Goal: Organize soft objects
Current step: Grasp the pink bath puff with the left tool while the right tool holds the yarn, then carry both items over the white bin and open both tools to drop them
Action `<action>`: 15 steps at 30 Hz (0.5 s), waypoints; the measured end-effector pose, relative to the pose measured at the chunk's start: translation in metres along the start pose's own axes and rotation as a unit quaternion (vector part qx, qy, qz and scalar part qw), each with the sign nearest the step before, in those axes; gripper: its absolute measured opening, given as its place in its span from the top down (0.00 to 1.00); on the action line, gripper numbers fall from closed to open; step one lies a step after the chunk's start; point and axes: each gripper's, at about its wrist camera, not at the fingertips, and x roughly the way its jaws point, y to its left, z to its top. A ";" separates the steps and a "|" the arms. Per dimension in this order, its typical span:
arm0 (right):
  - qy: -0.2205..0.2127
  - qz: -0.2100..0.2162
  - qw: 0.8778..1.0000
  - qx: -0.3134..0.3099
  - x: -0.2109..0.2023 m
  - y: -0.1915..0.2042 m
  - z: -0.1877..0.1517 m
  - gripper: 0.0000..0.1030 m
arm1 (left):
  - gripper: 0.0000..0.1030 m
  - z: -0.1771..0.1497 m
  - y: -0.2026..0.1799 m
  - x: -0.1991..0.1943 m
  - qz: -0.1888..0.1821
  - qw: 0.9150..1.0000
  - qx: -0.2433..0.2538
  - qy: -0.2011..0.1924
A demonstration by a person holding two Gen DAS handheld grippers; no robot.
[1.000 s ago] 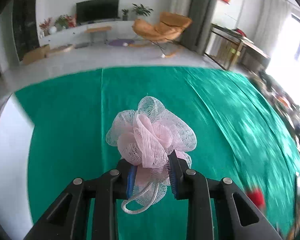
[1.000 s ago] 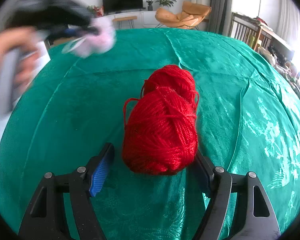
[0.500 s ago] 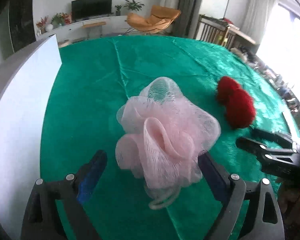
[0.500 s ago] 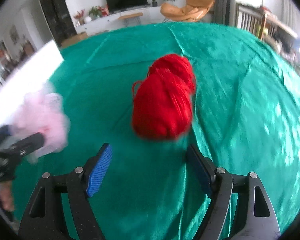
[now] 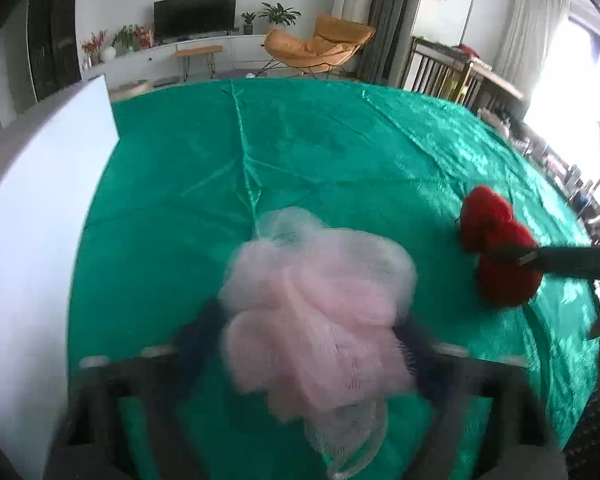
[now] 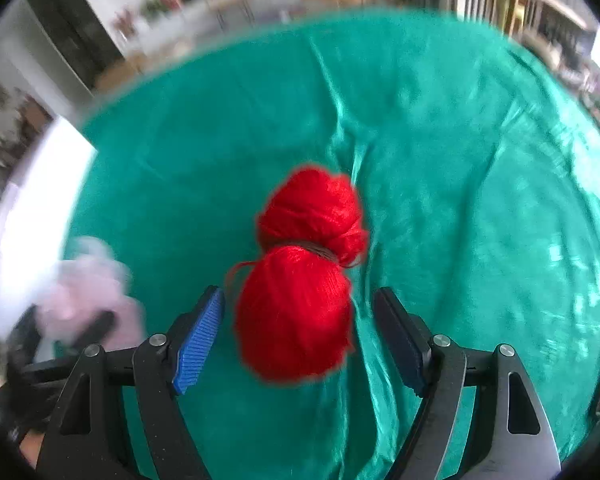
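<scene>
Left gripper has just been closing on the light, squashy pink mesh bath pouf; right gripper gapes around the soft red yarn skein at 12 o'clock; grip its lower lobe

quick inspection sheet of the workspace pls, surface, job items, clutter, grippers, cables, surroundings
surface: green cloth, creased, over the table; white board along its left edge
job's things: pink mesh bath pouf and red yarn skein, apart from each other on the cloth
clutter: nothing seen
grippers: left gripper blurred, jaws have just been closing with the pouf between them, grip cannot be confirmed; right gripper open, pads either side of the yarn with gaps showing
cables: nothing seen
surroundings: living room with television, orange lounge chair, potted plants, bright window on the right
</scene>
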 end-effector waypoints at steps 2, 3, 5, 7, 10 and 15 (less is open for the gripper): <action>0.001 0.002 1.000 0.002 0.011 -0.001 -0.001 0.54 | 0.69 0.003 0.002 -0.007 -0.023 1.000 -0.008 -0.004; -0.008 -0.001 1.000 -0.001 0.007 0.001 -0.004 0.54 | 0.69 0.002 0.003 -0.015 -0.036 0.999 -0.012 -0.013; -0.022 0.002 1.000 -0.012 -0.006 0.008 -0.012 0.54 | 0.69 0.002 0.003 -0.037 -0.049 0.998 -0.014 -0.029; -0.041 0.015 0.999 -0.028 -0.032 0.025 -0.019 0.54 | 0.69 0.003 0.011 -0.065 -0.074 0.996 -0.035 -0.040; -0.073 0.063 0.993 -0.067 -0.079 0.070 -0.021 0.54 | 0.69 0.008 0.034 -0.117 -0.095 0.992 -0.057 -0.064; -0.107 0.167 0.964 -0.179 -0.148 0.195 -0.026 0.53 | 0.64 0.008 0.099 -0.196 -0.003 0.994 -0.049 -0.102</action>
